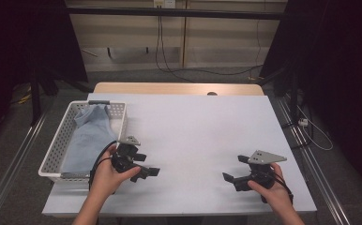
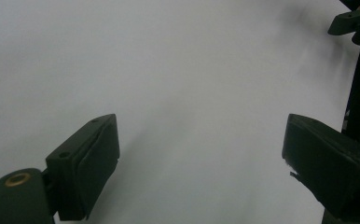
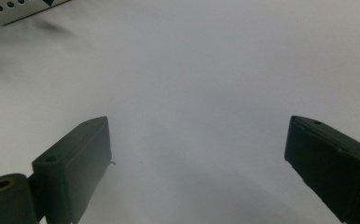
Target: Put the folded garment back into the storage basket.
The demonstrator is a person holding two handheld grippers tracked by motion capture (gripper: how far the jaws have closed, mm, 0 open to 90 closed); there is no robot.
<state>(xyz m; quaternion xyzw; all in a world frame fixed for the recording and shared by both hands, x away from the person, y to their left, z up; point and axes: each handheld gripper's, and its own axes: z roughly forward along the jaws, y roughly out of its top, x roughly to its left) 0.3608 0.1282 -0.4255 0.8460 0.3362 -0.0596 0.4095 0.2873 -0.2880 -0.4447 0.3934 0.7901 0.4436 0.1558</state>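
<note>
Grippers: you hold both low over the white table (image 1: pixel 193 136), jaws pointing toward each other.
Left gripper (image 1: pixel 147 169): jaws spread wide, nothing between them, just right of the basket.
Right gripper (image 1: pixel 230 174): jaws likewise parted and empty, near the table's right front.
Cloth: your nearest item, a pale blue cloth (image 1: pixel 87 136), lies inside the white perforated basket (image 1: pixel 57 145) at the table's left edge.

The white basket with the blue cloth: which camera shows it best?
The high view: the whole basket sits at the table's left edge, the blue cloth lying inside. The right gripper view catches just a perforated corner at top left. The left gripper view faces bare table.
</note>
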